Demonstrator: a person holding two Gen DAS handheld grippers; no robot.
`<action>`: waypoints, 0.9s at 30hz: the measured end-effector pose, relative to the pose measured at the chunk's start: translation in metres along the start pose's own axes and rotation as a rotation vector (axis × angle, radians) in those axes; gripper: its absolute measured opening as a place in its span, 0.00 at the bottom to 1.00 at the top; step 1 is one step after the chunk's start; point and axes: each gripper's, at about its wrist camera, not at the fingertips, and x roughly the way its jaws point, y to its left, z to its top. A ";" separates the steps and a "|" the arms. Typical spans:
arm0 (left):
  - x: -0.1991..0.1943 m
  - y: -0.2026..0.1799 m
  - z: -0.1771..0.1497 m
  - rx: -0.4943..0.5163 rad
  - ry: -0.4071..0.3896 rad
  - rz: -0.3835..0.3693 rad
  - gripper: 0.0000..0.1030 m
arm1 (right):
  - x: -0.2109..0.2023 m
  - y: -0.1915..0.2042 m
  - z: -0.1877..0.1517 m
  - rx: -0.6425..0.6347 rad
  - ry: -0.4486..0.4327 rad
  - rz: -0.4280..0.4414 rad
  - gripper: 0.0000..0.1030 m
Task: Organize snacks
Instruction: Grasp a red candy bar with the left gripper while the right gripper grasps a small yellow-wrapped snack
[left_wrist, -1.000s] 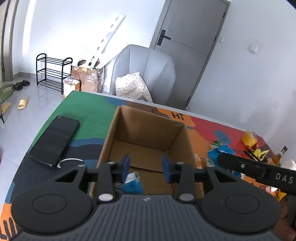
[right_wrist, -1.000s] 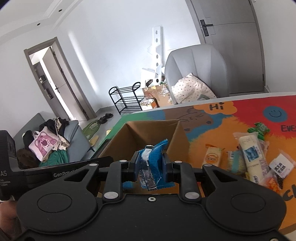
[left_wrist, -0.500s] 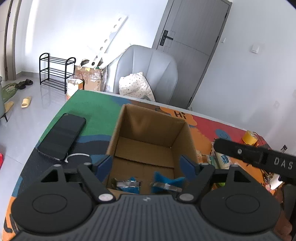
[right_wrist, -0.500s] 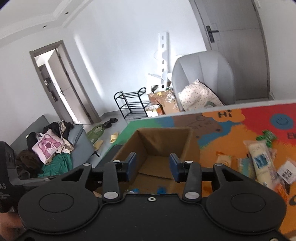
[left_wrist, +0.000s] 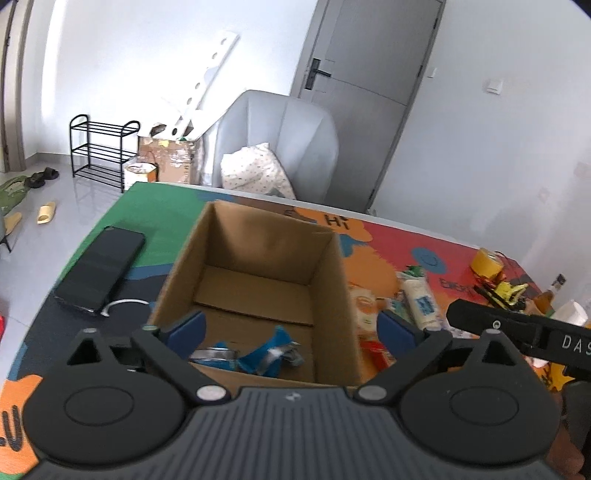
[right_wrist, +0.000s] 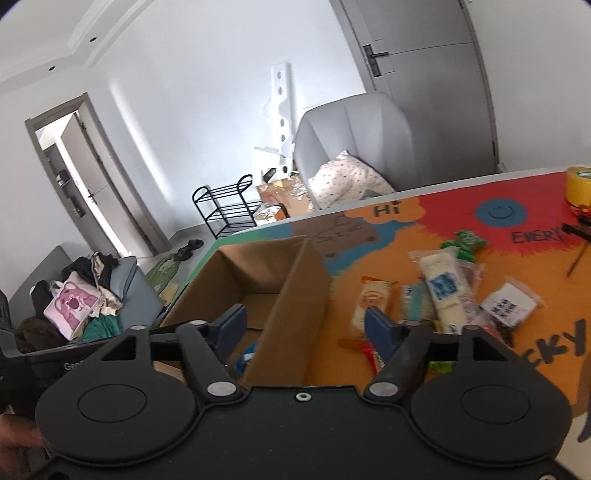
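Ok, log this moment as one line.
left tool open, empty | right tool open, empty | blue packets in box | snacks on mat

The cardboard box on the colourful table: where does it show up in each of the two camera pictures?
Left wrist view: the cardboard box fills the centre, open top towards the camera, blue wrappers on its floor.
Right wrist view: the cardboard box sits left of centre, its side wall facing the camera.
Shared landmark: the grey armchair behind the table stands beyond the box in both.

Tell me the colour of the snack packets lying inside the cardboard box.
Blue with silvery foil, clearest in the left wrist view: snack packets.
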 end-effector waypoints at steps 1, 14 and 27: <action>0.000 -0.004 -0.001 0.007 -0.005 -0.010 1.00 | -0.002 -0.003 0.000 0.004 -0.003 -0.004 0.78; 0.004 -0.041 -0.013 0.050 -0.015 -0.091 1.00 | -0.031 -0.043 -0.009 0.057 -0.034 -0.073 0.99; 0.024 -0.076 -0.034 0.078 0.071 -0.124 1.00 | -0.043 -0.084 -0.025 0.123 -0.027 -0.124 0.99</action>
